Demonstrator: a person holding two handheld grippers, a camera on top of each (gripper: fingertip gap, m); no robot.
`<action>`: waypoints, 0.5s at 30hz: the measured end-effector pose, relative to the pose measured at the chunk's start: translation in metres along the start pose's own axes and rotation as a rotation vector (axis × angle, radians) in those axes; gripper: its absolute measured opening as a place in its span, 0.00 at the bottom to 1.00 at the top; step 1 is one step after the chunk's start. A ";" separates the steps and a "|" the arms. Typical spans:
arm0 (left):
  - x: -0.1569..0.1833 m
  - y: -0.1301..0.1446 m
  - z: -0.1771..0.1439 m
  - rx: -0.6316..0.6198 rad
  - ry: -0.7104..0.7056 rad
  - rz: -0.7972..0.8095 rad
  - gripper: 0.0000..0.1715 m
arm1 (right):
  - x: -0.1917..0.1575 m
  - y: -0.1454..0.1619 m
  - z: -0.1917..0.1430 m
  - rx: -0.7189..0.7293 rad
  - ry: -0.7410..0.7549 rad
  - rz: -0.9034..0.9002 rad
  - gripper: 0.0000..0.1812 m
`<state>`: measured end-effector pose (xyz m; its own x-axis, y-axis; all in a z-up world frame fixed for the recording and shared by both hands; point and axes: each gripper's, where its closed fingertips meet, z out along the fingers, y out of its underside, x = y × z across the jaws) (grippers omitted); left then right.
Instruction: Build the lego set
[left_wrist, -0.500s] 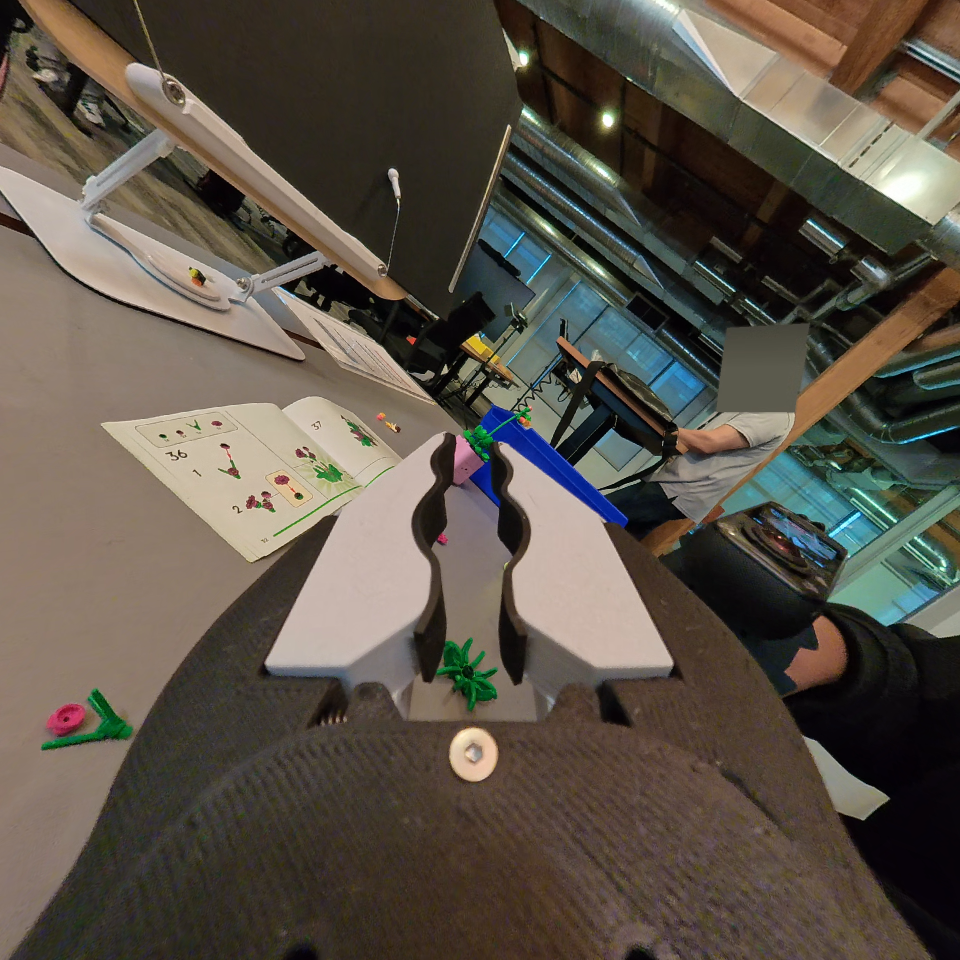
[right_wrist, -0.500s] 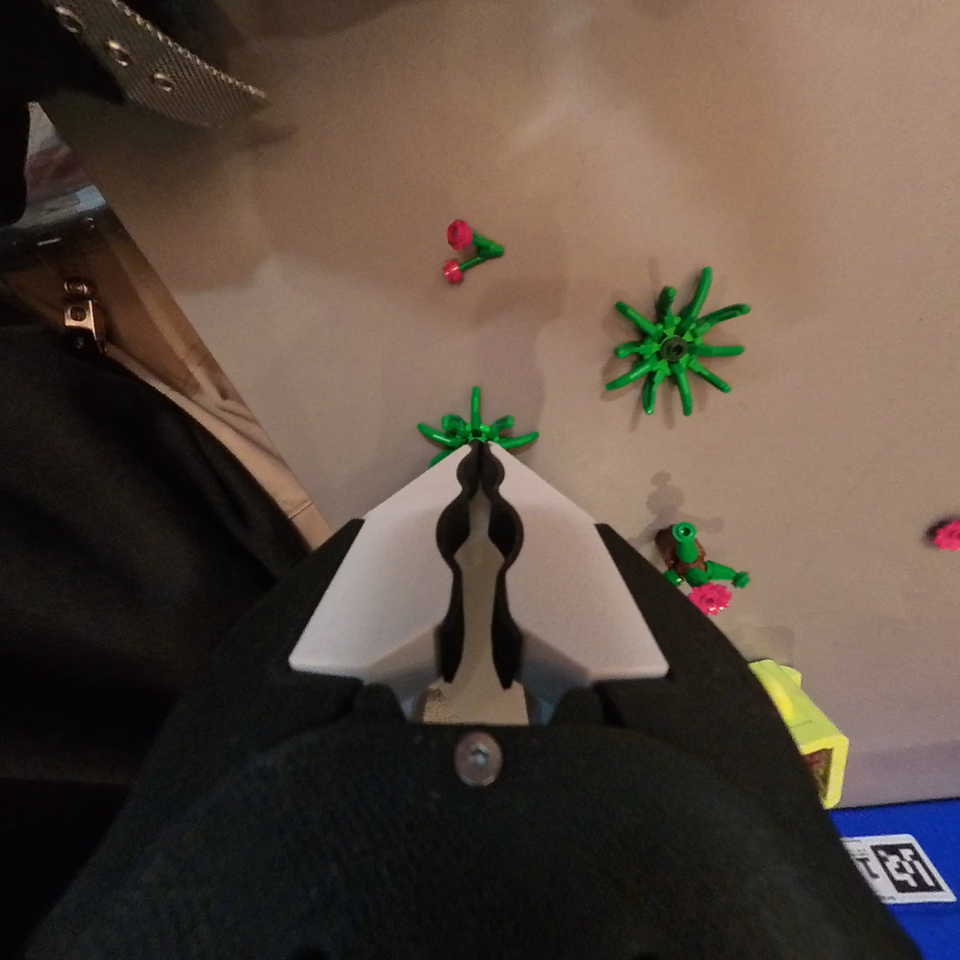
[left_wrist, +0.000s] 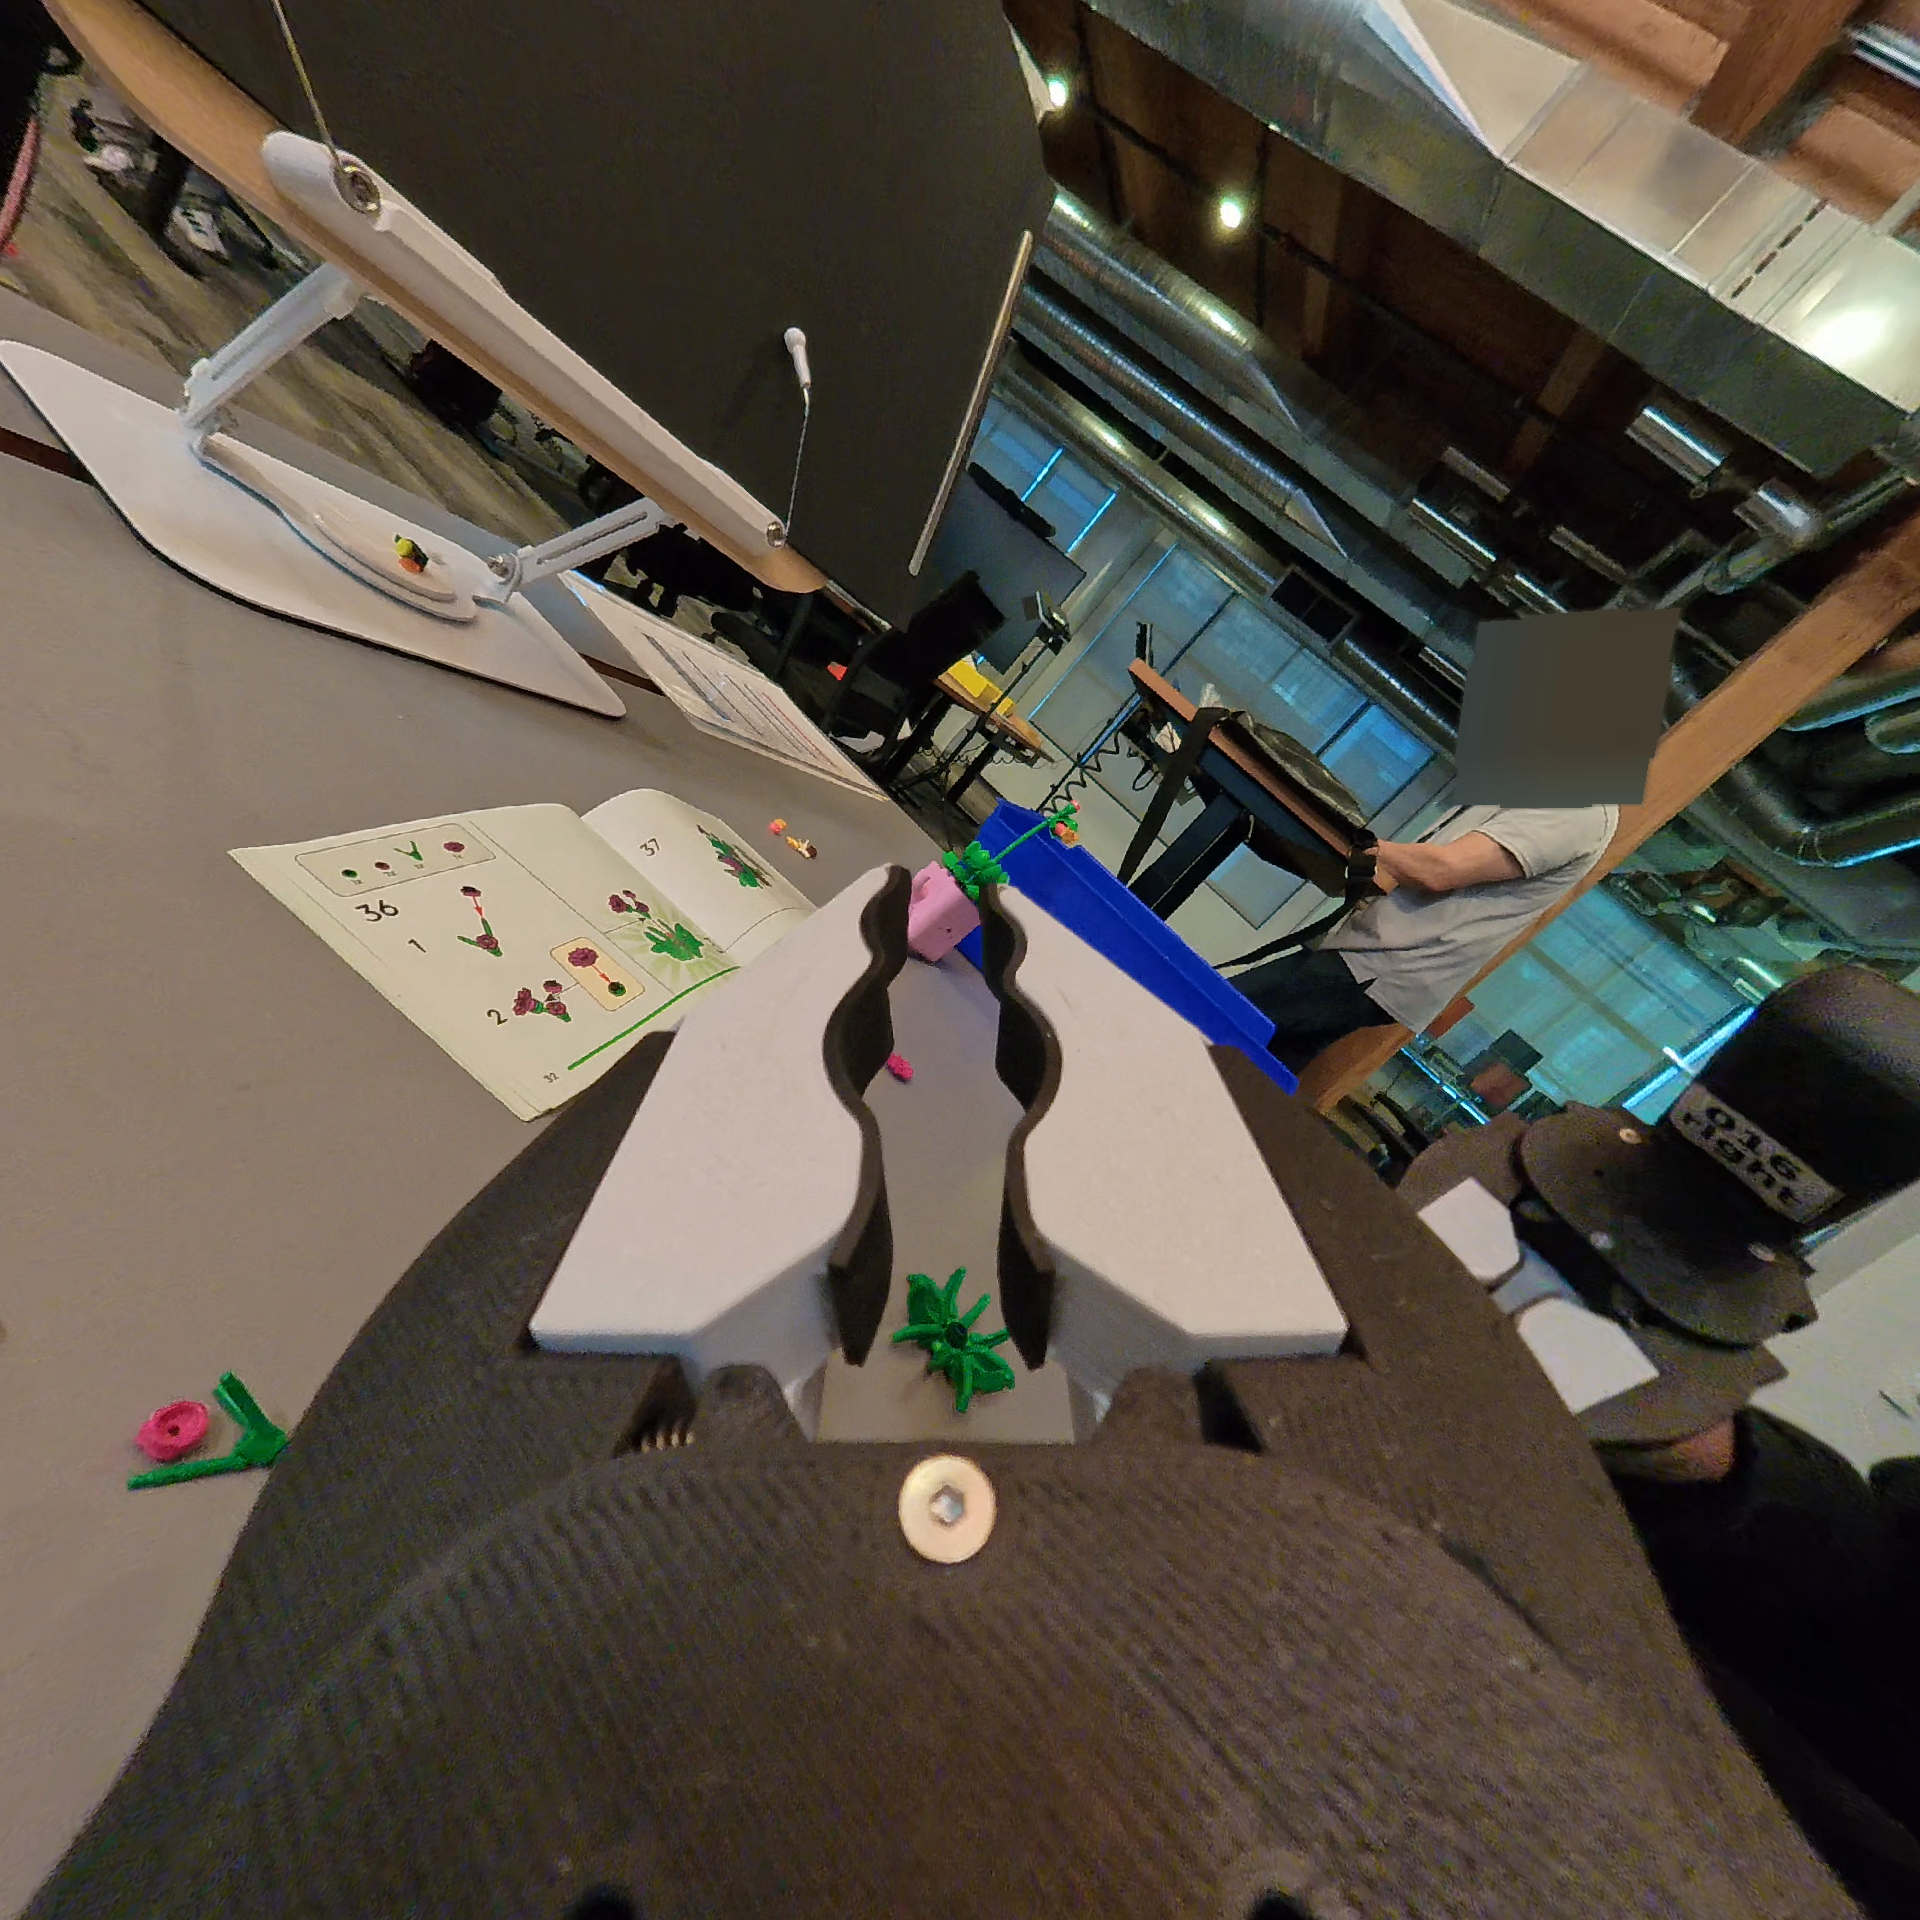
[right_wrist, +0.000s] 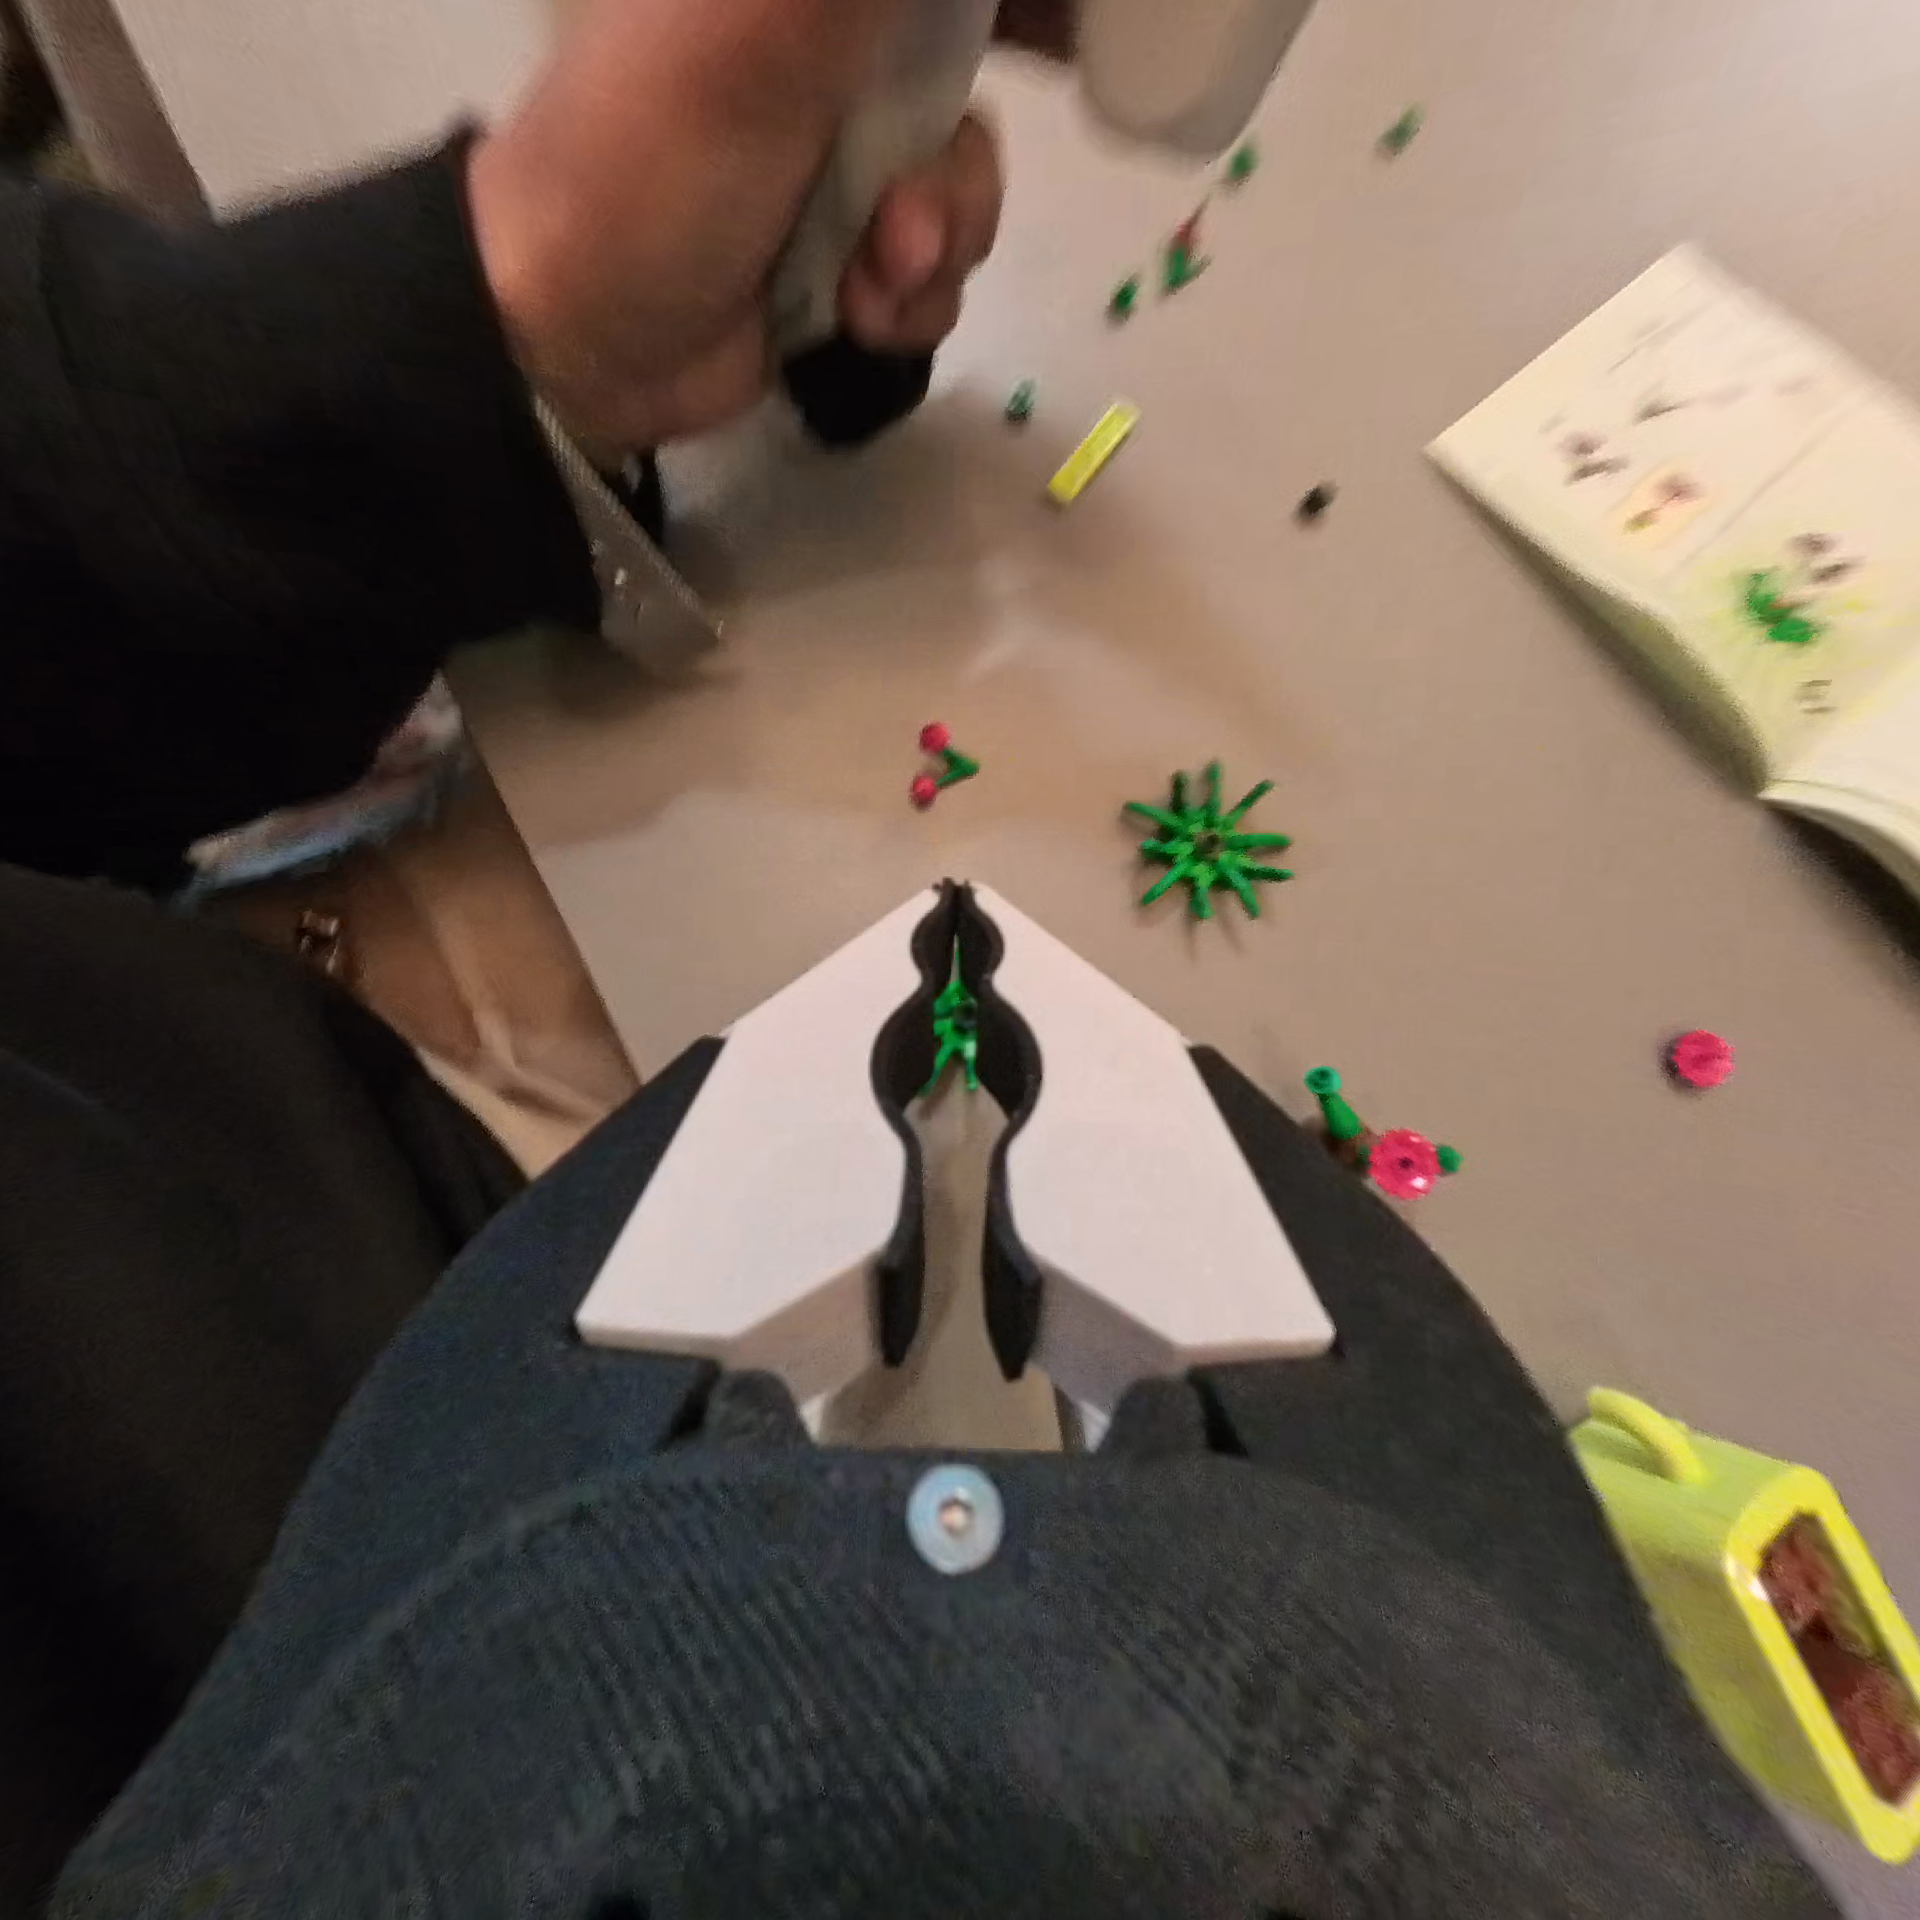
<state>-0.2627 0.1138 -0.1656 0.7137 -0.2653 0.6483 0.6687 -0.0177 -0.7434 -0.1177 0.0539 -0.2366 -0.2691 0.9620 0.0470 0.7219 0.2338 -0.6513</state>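
right gripper (right_wrist: 956, 894) | jaws pinched on small green leaf piece (right_wrist: 954, 1023), long axis along jaws | left gripper (left_wrist: 940, 894) jaws narrow gap, empty | big leaf piece (right_wrist: 1205, 844) on counter (right_wrist: 1455, 935), right of centre, nearer right gripper

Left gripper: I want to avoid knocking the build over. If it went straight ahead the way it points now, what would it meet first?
Probably the pink block with green stems just beyond the open left gripper, with the blue bin behind it. Depth is unclear.

Grey table (left_wrist: 156, 935); silver ceiling ducts (left_wrist: 1558, 156); wooden beams (left_wrist: 1766, 675); large windows (left_wrist: 1226, 644); ceiling spotlights (left_wrist: 1229, 213).
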 end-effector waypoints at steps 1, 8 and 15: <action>-0.001 0.001 0.000 -0.003 0.000 0.000 0.07 | 0.007 -0.003 -0.006 0.072 0.029 0.019 0.00; 0.002 0.006 0.004 -0.025 -0.016 0.025 0.07 | -0.002 -0.006 -0.011 0.313 -0.128 0.174 0.03; 0.005 0.016 0.010 -0.073 -0.029 0.064 0.07 | -0.029 -0.001 0.024 0.215 -0.097 0.023 0.08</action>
<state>-0.2460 0.1221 -0.1728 0.7609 -0.2401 0.6028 0.6053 -0.0718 -0.7927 -0.1263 0.0225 -0.2558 -0.3211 0.9464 -0.0361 0.5794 0.1661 -0.7980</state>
